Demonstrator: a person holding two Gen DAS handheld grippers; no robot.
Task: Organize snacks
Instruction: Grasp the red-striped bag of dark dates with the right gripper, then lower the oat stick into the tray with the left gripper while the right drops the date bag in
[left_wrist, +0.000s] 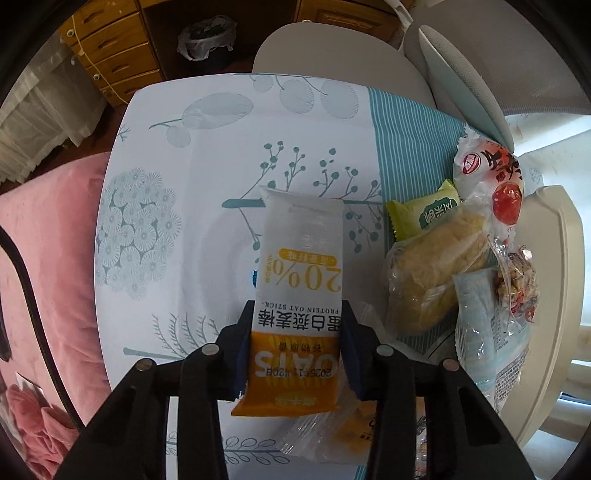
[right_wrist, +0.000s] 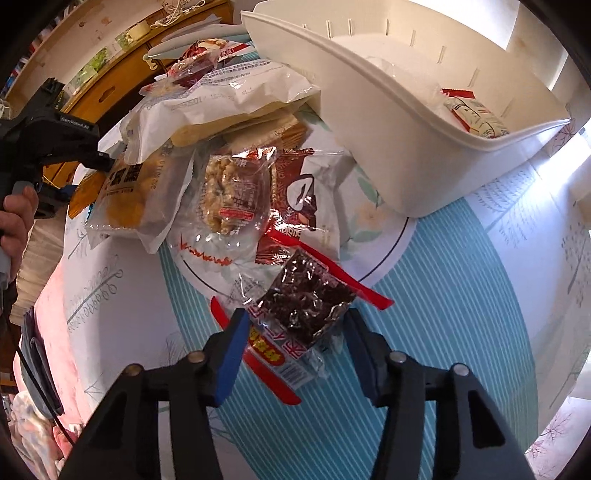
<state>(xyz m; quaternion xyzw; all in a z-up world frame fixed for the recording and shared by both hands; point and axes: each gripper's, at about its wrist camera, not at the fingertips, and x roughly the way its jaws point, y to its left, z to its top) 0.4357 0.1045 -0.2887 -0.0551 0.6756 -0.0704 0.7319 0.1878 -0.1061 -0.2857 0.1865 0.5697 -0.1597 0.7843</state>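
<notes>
So the tabletop (right_wrist: 461, 314), under its teal striped and leaf-print cloth, carries everything. Biggest thing on it is the white plastic bin (right_wrist: 388, 122), with one red-and-white snack pack (right_wrist: 476, 118) already inside. Just beside the bin sits the loose snack pile (right_wrist: 229, 155): bread bags, a clear-wrapped rice crisp, a brown-and-white packet. On the side of the pile away from the bin, the left tool (left_wrist: 295, 328) is clamped on an orange-and-white oat stick (left_wrist: 299, 280), pads pressing both long edges near the orange end, most of the wrapper sticking out past them. At the pile's near edge, well away from the bin, the right tool (right_wrist: 295, 328) straddles a clear pack of dark dried fruit (right_wrist: 306, 302), jaws apart and not pressing it as far as I can see.

Worries: the oat stick's slick wrapper, held near one end, could swing or slip out mid-carry. The fruit pack overlaps a red-trimmed wrapper (right_wrist: 277, 358), so closing there might drag both up.
</notes>
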